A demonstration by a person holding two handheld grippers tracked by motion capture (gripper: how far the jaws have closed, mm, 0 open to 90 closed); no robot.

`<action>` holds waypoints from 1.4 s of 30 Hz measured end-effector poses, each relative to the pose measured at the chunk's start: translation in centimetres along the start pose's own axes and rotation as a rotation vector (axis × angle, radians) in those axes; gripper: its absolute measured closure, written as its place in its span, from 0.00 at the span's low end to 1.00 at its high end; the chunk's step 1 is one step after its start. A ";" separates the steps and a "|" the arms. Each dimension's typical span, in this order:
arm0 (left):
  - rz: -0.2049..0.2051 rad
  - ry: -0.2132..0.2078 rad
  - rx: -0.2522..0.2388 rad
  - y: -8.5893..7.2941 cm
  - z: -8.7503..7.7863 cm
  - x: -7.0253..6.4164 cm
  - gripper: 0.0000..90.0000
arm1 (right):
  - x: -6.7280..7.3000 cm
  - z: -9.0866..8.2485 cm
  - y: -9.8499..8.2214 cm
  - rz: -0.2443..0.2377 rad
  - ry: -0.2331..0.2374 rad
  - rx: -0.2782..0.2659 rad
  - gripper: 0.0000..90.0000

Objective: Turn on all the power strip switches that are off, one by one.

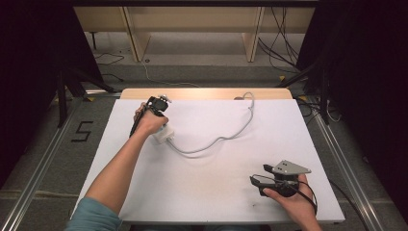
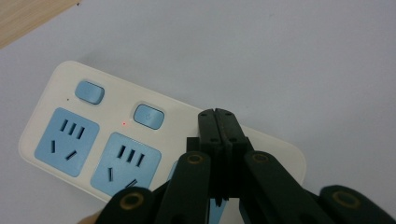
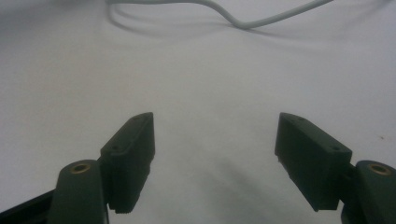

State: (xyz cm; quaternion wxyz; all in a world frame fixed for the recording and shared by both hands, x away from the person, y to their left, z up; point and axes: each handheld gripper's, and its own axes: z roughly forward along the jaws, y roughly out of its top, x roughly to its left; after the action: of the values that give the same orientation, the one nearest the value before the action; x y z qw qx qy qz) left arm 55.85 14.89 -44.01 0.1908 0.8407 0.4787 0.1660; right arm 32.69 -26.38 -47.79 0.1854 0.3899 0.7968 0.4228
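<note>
Left gripper (image 2: 217,119) is showing jaws pressed together with nothing between them, tips hovering over the right half of the power strip (image 2: 107,140), lower centre of the left gripper view; whether they are touching it I cannot tell. Strip is lying flat on the white board (image 2: 303,56), blue sockets and two blue switches (image 2: 148,115) facing up, tiny red light glowing beside one switch. In the high view the left gripper (image 1: 155,109) is sitting upper left over the strip (image 1: 163,135), its grey cord (image 1: 226,134) curling right toward the far edge. Right gripper (image 3: 215,140) is resting lower right in the high view (image 1: 262,182), jaws apart, nothing between them, well apart from the strip.
</note>
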 end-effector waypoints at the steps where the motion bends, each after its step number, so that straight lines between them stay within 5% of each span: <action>1: 0.005 0.002 0.002 0.0 0.1 -0.1 1.00 | 0.0 0.0 0.0 0.000 0.000 0.002 0.33; 19: 0.053 0.022 0.000 -0.2 -0.1 -0.1 1.00 | 0.0 0.0 0.0 0.000 0.001 0.000 0.33; 28: 0.010 0.018 -0.033 -0.3 -0.3 1.3 1.00 | 0.0 0.1 0.0 -0.002 0.004 0.003 0.33; 42: 0.010 0.033 -0.038 0.3 -0.6 2.6 1.00 | 0.0 0.0 0.0 -0.004 0.004 0.003 0.33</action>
State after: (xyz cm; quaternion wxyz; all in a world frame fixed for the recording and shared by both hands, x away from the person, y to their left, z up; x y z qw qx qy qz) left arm 57.04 17.09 -43.08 0.1978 0.8366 0.4743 0.1900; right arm 32.73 -26.38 -47.81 0.1841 0.3879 0.7985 0.4219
